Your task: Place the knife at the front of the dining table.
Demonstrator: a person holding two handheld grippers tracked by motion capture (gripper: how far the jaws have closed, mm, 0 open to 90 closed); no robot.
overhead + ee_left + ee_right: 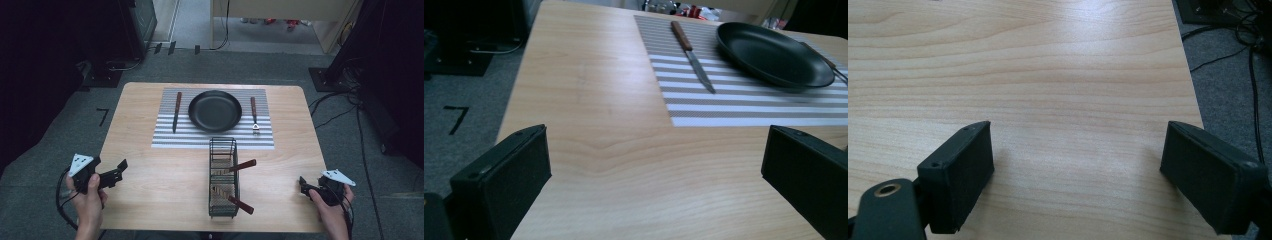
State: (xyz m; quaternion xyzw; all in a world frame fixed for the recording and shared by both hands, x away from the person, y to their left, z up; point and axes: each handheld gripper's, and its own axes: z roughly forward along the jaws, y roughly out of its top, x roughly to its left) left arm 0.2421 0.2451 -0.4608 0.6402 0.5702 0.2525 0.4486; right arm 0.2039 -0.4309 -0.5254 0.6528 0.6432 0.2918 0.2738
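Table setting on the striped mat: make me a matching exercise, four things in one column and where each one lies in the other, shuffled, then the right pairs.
Things:
1. knife
2. fork
3. black plate
4. wire basket

Places:
A. middle of the striped mat
B. on the mat, right of the plate
C. on bare wood, nearer the person than the mat
D. on the mat, left of the plate

Pairs: 1-D, 2-B, 3-A, 4-C
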